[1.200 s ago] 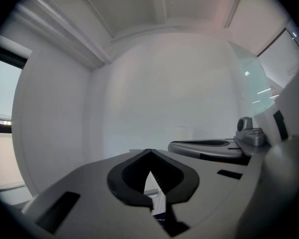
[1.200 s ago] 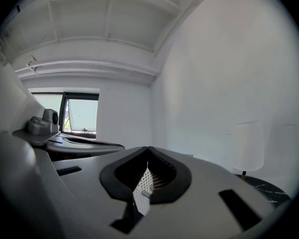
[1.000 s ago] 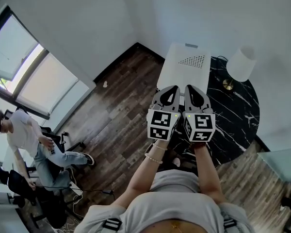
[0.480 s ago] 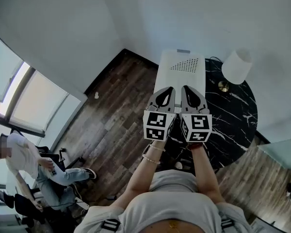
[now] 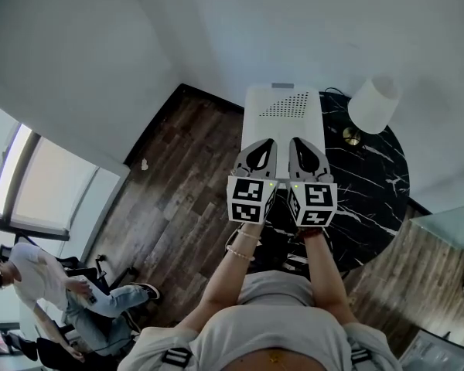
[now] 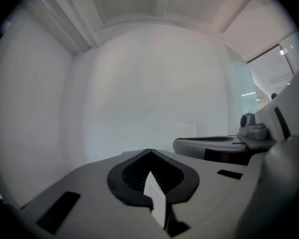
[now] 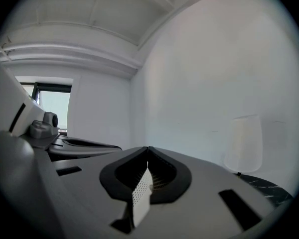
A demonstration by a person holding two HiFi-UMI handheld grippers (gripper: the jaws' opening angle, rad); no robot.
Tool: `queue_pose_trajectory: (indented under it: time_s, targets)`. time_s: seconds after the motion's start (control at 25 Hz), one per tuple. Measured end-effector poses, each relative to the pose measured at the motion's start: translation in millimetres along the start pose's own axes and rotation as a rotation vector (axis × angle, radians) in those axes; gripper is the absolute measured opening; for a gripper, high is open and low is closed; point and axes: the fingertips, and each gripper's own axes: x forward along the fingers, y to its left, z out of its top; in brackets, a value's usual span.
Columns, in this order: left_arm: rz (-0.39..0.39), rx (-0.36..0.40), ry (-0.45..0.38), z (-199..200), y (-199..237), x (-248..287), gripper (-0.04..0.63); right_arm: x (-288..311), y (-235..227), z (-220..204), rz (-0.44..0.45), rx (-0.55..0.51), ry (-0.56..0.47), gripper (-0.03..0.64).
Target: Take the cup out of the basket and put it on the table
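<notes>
Bright, even daylight throughout, entering by the window (image 5: 42,195) at lower left of head view. Strong fisheye bending at all edges; black vignette in corners of both gripper views. Wall (image 6: 149,83) pale, hazy, low in contrast. Left gripper (image 6: 149,153) and right gripper (image 7: 148,149) grey-shaded, slightly soft up close. Faint sheen on wooden floor (image 5: 178,192).

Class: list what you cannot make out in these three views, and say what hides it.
1. Cup: appears in no view.
2. White box: head view; its near end is behind the left gripper and right gripper, both shut; its inside is not shown.
3. Table: head view; the near part lies under the person's arms.
4. Gripper views: each gripper's own body blocks most of the lower picture.
</notes>
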Motion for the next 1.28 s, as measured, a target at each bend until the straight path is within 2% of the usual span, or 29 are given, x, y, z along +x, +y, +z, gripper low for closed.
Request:
queue_pose_trajectory:
  time_s: [0.48, 1.28]
  targets:
    - [-0.055, -0.015, 0.032, -10, 13, 35, 0.006, 28, -21, -18, -0.065, 0.017, 0.043, 0.009]
    - [-0.042, -0.063, 0.116, -44, 48, 69, 0.006, 70, -43, -56, -0.099, 0.059, 0.129, 0.009]
